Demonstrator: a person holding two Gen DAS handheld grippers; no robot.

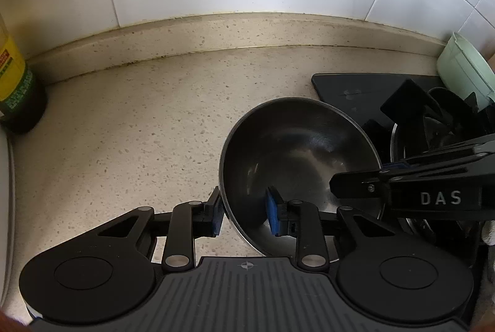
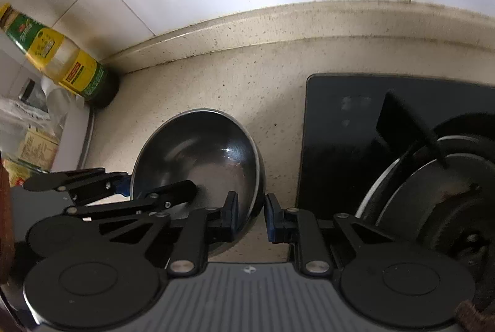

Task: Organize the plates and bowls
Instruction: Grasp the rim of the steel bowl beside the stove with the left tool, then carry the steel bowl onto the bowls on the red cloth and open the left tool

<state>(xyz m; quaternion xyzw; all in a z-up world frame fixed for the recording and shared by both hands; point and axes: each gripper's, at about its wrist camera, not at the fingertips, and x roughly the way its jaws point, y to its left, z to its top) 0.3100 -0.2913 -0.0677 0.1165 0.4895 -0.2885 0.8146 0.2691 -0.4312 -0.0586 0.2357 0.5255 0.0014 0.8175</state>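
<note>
Two grippers straddle one dark metal bowl (image 1: 297,165) from opposite sides of its rim; bowl sits tilted on the speckled countertop (image 1: 139,131), just left of the black cooktop (image 2: 340,127).

Left gripper (image 1: 246,213): one blue pad outside the wall, one inside, gap moderate. Cannot tell from either view if pads press the metal.

Right gripper (image 2: 251,213): fingers moderately spread, rim between them. Right pad looks clear of the wall, so no firm grasp.

Risks, as judged:
- Thin curved wall, smooth finish: a pinch set too shallow may slip off the rim.
- Uneven closing or lifting between hands may tip the bowl or scrape it toward the cooktop edge.
- Oil bottle (image 2: 77,72) stands well apart at the back corner; low concern.
</note>
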